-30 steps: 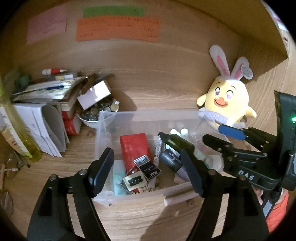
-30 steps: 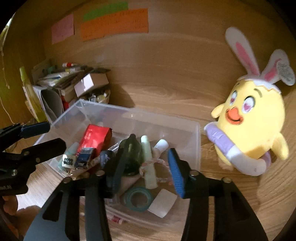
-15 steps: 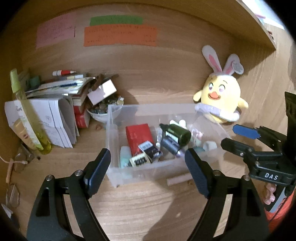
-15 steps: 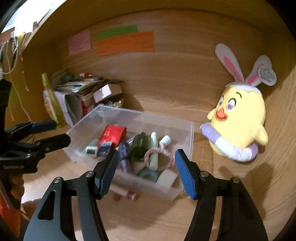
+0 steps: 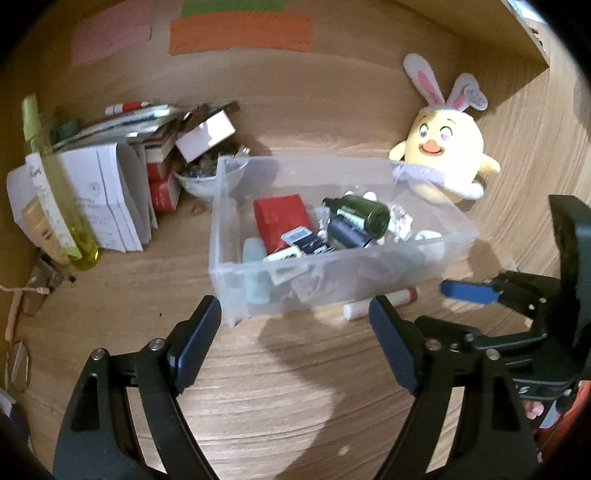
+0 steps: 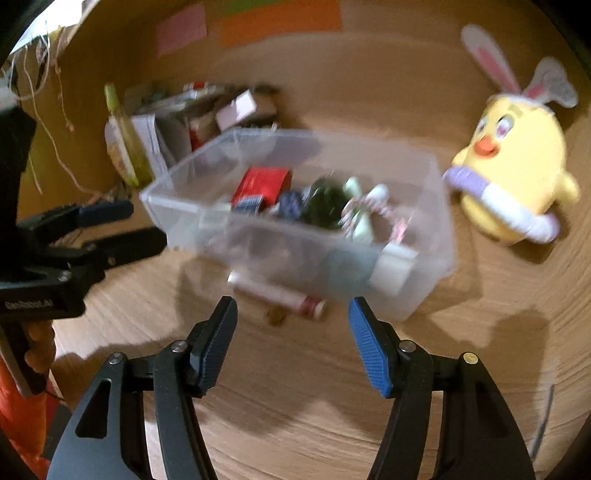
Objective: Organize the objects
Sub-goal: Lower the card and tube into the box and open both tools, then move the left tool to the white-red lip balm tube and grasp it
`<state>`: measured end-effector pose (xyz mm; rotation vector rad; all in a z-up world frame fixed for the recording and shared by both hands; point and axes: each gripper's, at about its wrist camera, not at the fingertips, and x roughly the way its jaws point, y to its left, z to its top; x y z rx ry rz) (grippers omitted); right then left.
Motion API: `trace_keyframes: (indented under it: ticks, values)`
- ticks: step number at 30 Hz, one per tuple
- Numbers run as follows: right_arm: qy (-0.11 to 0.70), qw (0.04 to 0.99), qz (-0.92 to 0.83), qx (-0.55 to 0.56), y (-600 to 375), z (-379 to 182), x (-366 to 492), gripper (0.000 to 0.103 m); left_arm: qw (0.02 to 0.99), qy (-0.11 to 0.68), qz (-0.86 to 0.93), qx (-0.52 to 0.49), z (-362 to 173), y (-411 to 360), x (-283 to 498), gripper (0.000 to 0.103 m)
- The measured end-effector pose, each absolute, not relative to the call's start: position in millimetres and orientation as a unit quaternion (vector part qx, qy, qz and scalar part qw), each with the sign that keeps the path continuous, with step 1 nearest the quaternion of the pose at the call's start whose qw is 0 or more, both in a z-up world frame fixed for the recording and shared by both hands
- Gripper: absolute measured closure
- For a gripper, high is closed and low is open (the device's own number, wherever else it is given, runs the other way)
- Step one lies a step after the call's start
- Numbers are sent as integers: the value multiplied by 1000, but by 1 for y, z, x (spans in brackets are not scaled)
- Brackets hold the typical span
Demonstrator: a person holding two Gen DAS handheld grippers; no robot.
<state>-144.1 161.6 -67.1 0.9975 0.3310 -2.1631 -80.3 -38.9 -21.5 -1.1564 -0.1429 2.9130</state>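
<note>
A clear plastic bin (image 5: 236, 273) (image 6: 436, 258) stands on the wooden desk. It holds a red box (image 5: 280, 218), a dark green bottle (image 5: 364, 214) and several small items. A white and red tube (image 5: 380, 302) (image 6: 280, 295) lies on the desk against the bin's near wall. My left gripper (image 5: 293, 317) (image 6: 146, 225) is open in front of the bin with nothing in it. My right gripper (image 6: 291, 310) (image 5: 439, 302) hovers just short of the tube. Its jaws are closing with nothing between them.
A yellow plush chick with rabbit ears (image 5: 443, 155) (image 6: 509, 173) sits to the right of the bin. Papers and books (image 5: 110, 184), a yellow-green bottle (image 5: 55, 192) and a bowl of small things (image 5: 201, 177) crowd the left. Coloured notes (image 5: 240, 29) hang on the back wall.
Both grippers have drawn back from over the bin and sunk toward the desk, so the bin now sits beyond their tips. The tube has come into view in front of it.
</note>
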Motion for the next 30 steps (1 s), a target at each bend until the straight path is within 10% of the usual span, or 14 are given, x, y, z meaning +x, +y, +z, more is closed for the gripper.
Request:
trace_keyframes:
  ticks: [13,30]
  values:
    - [156,349,-826,415,130,-94,-149,91,14,-52,914,-403,-46,-40,-84,20]
    - [133,296,-855,406,171,-82,-168,91,-39,-27,890,-453,-72,-27,-121,20]
